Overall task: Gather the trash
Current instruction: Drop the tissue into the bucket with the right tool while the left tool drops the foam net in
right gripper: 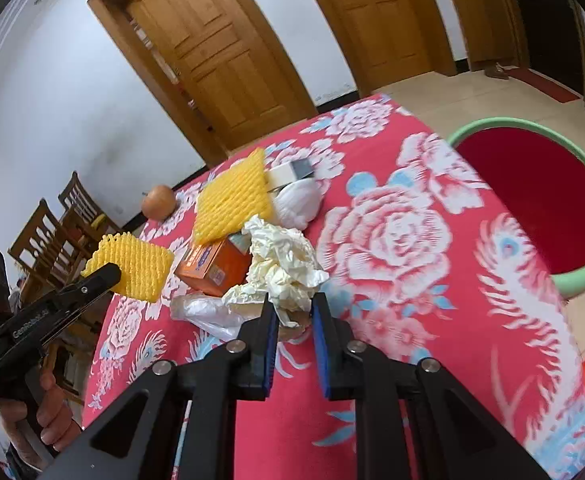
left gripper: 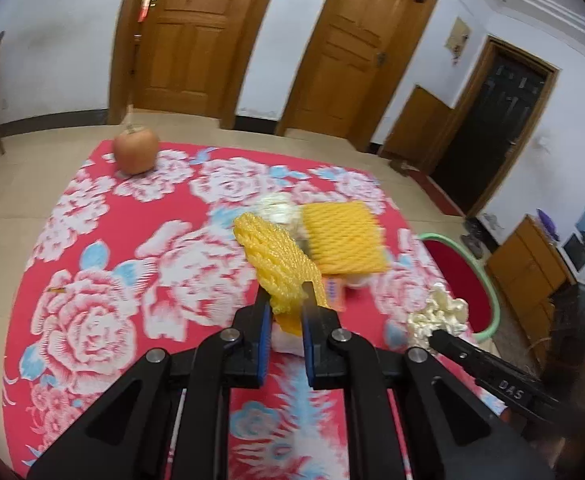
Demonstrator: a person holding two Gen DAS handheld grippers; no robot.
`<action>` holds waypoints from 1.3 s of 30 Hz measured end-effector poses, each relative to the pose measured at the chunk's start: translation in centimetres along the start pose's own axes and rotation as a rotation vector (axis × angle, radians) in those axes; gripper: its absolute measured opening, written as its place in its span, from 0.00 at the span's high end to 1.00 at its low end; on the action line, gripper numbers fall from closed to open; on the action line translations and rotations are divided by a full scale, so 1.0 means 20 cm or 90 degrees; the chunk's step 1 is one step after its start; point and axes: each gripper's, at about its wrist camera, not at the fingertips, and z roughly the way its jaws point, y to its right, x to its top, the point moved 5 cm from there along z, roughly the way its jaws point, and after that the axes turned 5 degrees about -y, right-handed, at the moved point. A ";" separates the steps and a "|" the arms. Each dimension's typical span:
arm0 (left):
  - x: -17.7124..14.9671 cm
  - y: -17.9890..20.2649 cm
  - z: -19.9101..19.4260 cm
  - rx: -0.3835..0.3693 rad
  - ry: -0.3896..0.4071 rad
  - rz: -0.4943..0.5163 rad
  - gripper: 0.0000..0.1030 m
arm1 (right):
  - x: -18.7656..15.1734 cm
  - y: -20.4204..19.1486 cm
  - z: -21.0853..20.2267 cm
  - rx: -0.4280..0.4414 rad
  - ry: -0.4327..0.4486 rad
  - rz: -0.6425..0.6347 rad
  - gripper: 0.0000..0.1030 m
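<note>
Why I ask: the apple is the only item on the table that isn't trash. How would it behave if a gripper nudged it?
The apple looks round and smooth, so it would probably roll rather than slide. It sits near the edge of the tablecloth and could roll off. It likely feels firm and heavy for its size.

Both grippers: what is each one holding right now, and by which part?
Left gripper pinches a yellow foam net by its near end. Right gripper grips crumpled cream paper by its near edge.

The middle of the table (right gripper: 432, 248) is crowded by a foam net (right gripper: 232, 200), an orange box (right gripper: 208, 266) and a white bag (right gripper: 298, 202). Bare cloth is left between this heap and the red bin (right gripper: 532, 200). An apple (left gripper: 135, 151) occupies the far corner.
</note>
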 end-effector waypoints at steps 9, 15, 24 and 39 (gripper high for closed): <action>0.02 0.31 0.01 -0.042 -0.012 0.065 0.88 | 0.04 0.17 -0.23 -0.030 0.060 0.038 0.82; 0.06 0.55 0.10 -0.079 -0.029 0.104 0.88 | 0.09 0.37 -0.32 -0.062 0.092 0.094 0.82; 0.13 0.91 0.38 -0.087 -0.052 0.177 0.88 | 0.19 0.74 -0.36 -0.124 0.126 0.189 0.81; 0.09 1.33 0.88 -0.083 -0.122 0.257 0.88 | 0.20 1.09 -0.28 -0.138 0.117 0.293 0.63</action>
